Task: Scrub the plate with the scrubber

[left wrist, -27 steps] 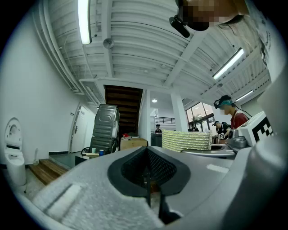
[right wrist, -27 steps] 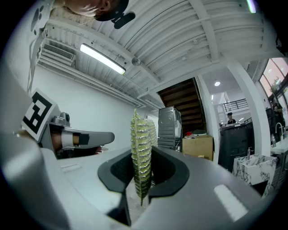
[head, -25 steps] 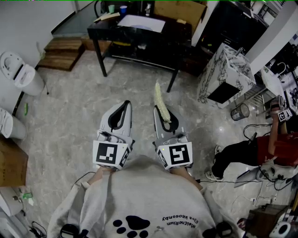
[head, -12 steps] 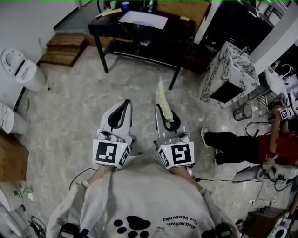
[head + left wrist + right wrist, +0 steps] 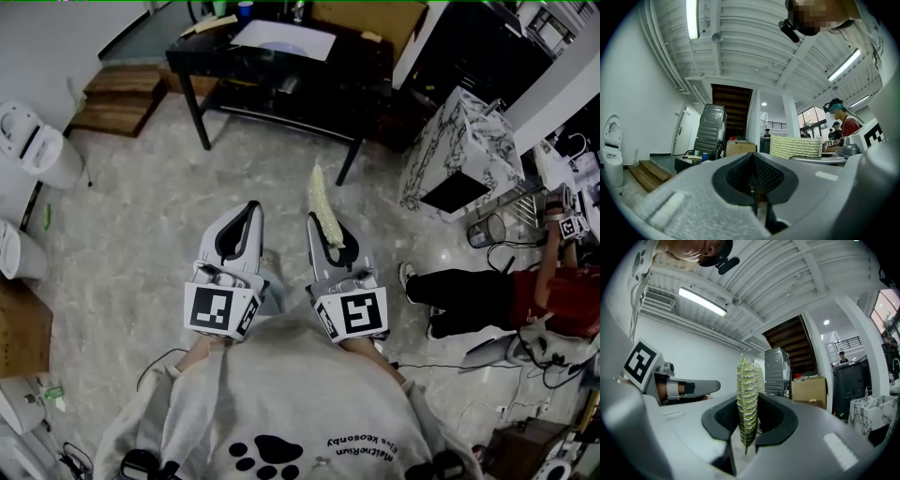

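Black bench (image 5: 366, 66) sits well ahead, and I can't pick out a plate on it. Short of the bench, the left gripper (image 5: 248, 208) has its jaws closed on nothing. The right gripper (image 5: 323, 225) has its jaws pinching the scrubber (image 5: 319, 187) by one end, so it might fold or slip under pressure.

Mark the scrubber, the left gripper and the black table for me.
scrubber (image 5: 324, 212), head view, middle of its pad.
left gripper (image 5: 251, 206), head view, tips of its shut jaws.
black table (image 5: 362, 58), head view, bare right part of top.
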Tool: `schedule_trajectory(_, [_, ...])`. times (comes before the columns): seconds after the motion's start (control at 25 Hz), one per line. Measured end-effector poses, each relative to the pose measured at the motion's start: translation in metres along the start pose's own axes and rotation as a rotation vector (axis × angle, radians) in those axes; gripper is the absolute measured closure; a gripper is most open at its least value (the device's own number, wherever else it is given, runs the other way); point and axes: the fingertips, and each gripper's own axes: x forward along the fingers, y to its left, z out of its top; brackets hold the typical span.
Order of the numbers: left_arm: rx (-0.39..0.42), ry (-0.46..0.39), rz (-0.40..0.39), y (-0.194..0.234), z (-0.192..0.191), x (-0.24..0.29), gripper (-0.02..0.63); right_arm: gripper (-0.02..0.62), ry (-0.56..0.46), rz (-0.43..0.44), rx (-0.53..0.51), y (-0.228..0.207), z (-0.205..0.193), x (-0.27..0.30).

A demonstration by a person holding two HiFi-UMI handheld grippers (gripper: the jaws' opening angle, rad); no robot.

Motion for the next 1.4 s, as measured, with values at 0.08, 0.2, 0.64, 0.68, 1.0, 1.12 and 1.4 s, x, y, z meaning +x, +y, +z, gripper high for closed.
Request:
schedule_trajectory(0.08, [0.002,0.001,0.000,0.010,-0.003,0.022,0.604,0.525,0.009,-0.001,0.011,-0.013,-0.007,0.021])
schedule_trajectory(0.2, [0.022,0.007,-0.007,0.029,-0.008,0.060,0.604,0.524,0.030,0.005,0.033,-0.031,-0.019,0.059])
schedule_trajectory(0.64, [0.017,0.036,-0.039,0.102,-0.019,0.195,0.604,0.523,0.029,-0.046,0.087,-0.112,-0.038,0.187])
schedule_trajectory(0.68, [0.018,0.041,-0.045,0.108,-0.022,0.205,0.604,0.523,0.030,-0.053,0.092,-0.118,-0.041,0.196])
schedule_trajectory(1.0, [0.009,0.062,-0.079,0.135,-0.035,0.262,0.604,0.523,0.047,-0.087,0.105,-0.151,-0.058,0.248])
schedule_trajectory(1.12, [0.000,0.063,-0.077,0.144,-0.037,0.274,0.604,0.523,0.054,-0.085,0.101,-0.157,-0.060,0.264])
schedule_trajectory(1.4, [-0.035,0.084,-0.054,0.156,-0.059,0.306,0.604,0.523,0.090,-0.055,0.093,-0.176,-0.077,0.291])
